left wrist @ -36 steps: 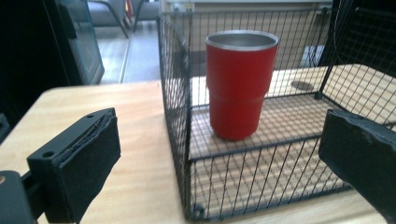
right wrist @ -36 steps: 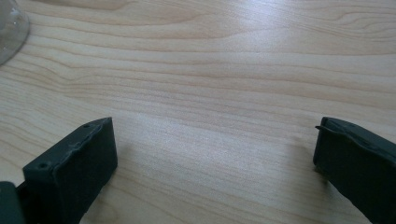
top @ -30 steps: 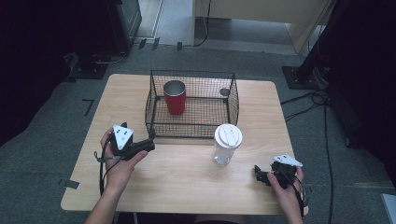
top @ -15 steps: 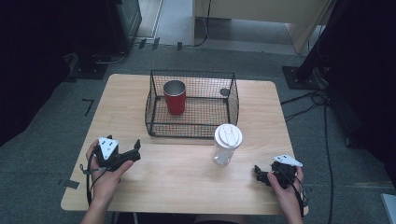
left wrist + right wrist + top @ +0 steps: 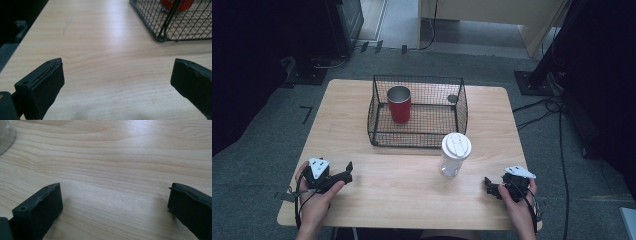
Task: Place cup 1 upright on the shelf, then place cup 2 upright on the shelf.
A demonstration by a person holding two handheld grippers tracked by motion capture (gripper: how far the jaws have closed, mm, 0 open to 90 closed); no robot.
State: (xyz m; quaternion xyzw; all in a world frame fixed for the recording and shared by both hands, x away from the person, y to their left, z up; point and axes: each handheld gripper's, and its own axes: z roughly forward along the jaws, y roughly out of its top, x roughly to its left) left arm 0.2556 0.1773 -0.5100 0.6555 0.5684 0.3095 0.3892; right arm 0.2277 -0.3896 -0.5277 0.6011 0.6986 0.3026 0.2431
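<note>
- The clear plastic tumbler with the white round lid (image 5: pixel 455 154) is seen upright on the pale wooden counter (image 5: pixel 412 190), just in front of the black wire basket (image 5: pixel 418 111) and apart from it; its curved clear base is caught at the top left corner of the right tool view (image 5: pixel 4 137).
- It is judged to be light and apparently empty, with thin, smooth walls that may flex or slip under a hard squeeze; the lid is wider than the body.
- A hold is best taken around the middle of the clear body, below the lid's overhang, with moderate pressure; a grip on the lid alone could pull it off, if it is only pressed on.
- The right tool (image 5: pixel 490 186) is held low over the counter near its front right corner, pointing left, the tumbler being near but not touched; its jaws are spread wide with nothing between them, bare wood being seen in the gap.
- The left tool (image 5: pixel 348 169) is held in the left hand (image 5: pixel 314 200) at the front left of the counter, well apart from the tumbler, pointing towards the basket; its jaws are likewise wide apart and empty.
- A red metal cup with a silver rim (image 5: pixel 399 103) is seen standing upright inside the basket, towards its left side.
</note>
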